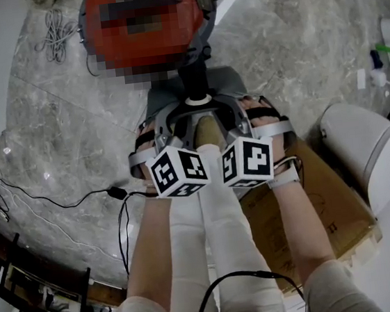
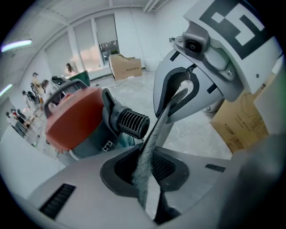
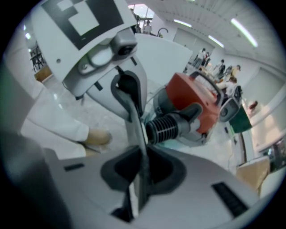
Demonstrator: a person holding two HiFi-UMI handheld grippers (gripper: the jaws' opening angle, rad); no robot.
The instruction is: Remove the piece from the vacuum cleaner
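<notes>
The red vacuum cleaner [image 1: 145,24] stands on the marble floor ahead of me, its black ribbed hose socket [image 2: 129,120] pointing my way. My two grippers face each other just in front of it. A thin grey textured strip [image 2: 154,134] runs edge-on from the left gripper [image 2: 145,179] up into the jaws of the right gripper [image 2: 183,89]. In the right gripper view the same strip [image 3: 134,116] passes between the right gripper [image 3: 140,179] and the left gripper [image 3: 127,87]. Both pairs of jaws are closed narrowly on it. From above, the cubes hide the left gripper [image 1: 187,118] and right gripper [image 1: 218,114] tips.
A cardboard box [image 1: 327,207] lies at my right, with a white rounded appliance [image 1: 366,150] beyond it. Cables [image 1: 81,196] trail over the floor at the left, near a dark rack [image 1: 36,296]. My legs in white trousers [image 1: 210,227] are below the grippers. People stand far off.
</notes>
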